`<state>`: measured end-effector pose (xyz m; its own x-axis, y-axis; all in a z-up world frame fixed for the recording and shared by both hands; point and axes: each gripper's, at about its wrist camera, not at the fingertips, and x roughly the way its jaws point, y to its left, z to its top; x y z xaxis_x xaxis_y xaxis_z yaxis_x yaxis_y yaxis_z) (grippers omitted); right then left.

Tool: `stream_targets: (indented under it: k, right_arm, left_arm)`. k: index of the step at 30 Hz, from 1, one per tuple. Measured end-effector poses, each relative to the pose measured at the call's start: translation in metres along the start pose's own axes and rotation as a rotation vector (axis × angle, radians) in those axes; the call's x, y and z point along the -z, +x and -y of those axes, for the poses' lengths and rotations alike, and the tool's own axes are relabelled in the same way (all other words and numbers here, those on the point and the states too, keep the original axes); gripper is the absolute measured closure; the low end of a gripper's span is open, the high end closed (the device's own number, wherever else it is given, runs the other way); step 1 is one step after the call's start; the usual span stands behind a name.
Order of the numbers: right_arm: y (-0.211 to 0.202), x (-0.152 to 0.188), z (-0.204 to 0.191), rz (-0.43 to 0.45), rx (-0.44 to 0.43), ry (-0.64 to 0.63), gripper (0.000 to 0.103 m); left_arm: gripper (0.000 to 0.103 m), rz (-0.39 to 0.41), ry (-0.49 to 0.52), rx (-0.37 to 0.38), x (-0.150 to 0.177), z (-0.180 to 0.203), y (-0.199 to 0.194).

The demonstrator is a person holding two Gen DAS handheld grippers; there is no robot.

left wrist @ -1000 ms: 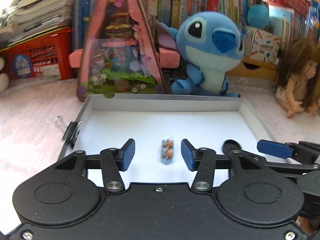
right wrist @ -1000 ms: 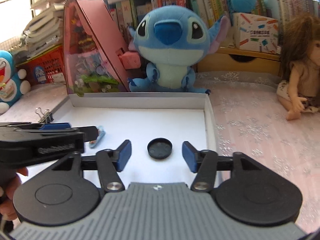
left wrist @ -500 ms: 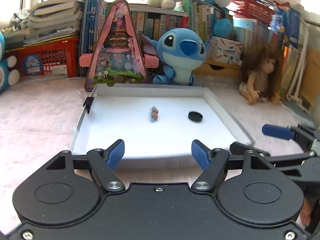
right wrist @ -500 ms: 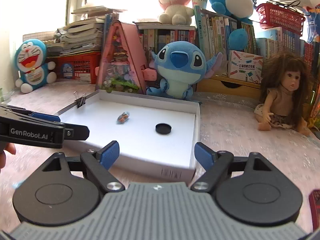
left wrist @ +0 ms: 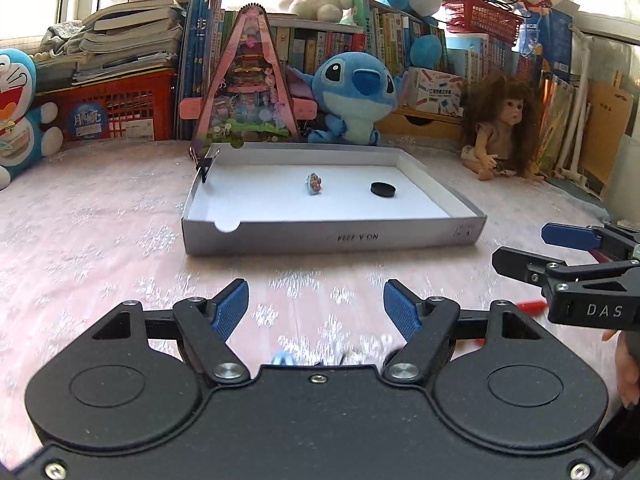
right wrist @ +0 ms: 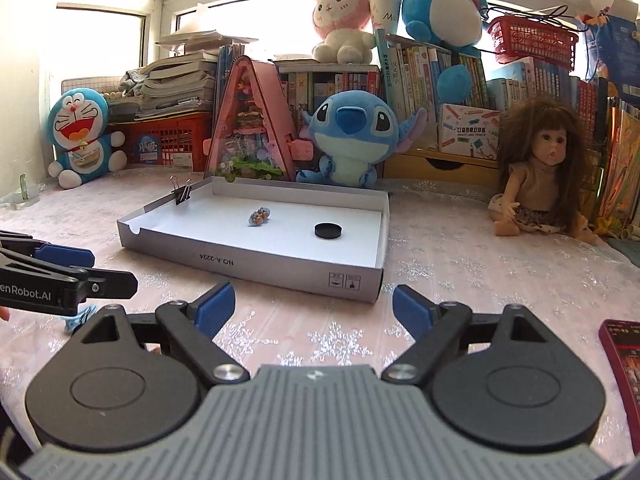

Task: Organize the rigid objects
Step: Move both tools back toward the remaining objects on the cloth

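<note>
Tray at frame centre holds capsule and black cap; both grippers empty, left agape, right widening; next pickup needs another loose item.

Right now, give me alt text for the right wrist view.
A shallow white box on a pink tablecloth holds a black cap and a small patterned capsule. The empty right claw, its jaws opening, sits in front of it.

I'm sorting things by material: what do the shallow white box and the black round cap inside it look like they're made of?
The shallow white box looks like matte cardboard: thin folded walls, a cut thumb notch and printed marks on the grey outer side. The black round cap looks like moulded plastic with a dull, even finish, though rubber can't be ruled out from here.
</note>
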<state>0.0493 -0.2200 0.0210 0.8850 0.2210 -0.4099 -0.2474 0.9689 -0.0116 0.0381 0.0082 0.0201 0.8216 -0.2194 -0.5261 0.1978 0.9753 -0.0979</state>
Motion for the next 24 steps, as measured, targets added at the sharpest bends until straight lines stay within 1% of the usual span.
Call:
stream_targets:
  k: [5,10,12,14,17,21,24]
  right_arm:
    - [-0.013,0.013,-0.001,0.005,0.010,0.011,0.011]
    - [-0.021,0.023,-0.004,0.012,0.038,-0.025,0.011]
    - [-0.024,0.026,-0.004,0.013,0.049,-0.036,0.011]
    - [-0.026,0.029,-0.001,0.006,0.059,-0.042,0.011]
    - [-0.028,0.032,0.005,-0.003,0.084,-0.038,0.011]
    - [-0.028,0.036,0.011,-0.020,0.111,-0.018,0.011]
    - [-0.027,0.039,0.012,-0.033,0.130,-0.021,0.011]
  left_arm:
    - [0.032,0.018,0.021,0.012,0.013,-0.004,-0.014]
    - [0.035,0.039,0.040,0.005,0.027,-0.006,-0.027]
    - [0.037,0.031,0.032,0.005,0.031,-0.010,-0.030]
    - [0.045,0.022,0.020,0.006,0.034,-0.016,-0.034]
    - [0.053,0.011,-0.003,0.009,0.037,-0.026,-0.038]
    - [0.055,0.008,-0.025,0.010,0.039,-0.036,-0.045]
    - [0.057,0.006,-0.036,-0.005,0.041,-0.040,-0.048]
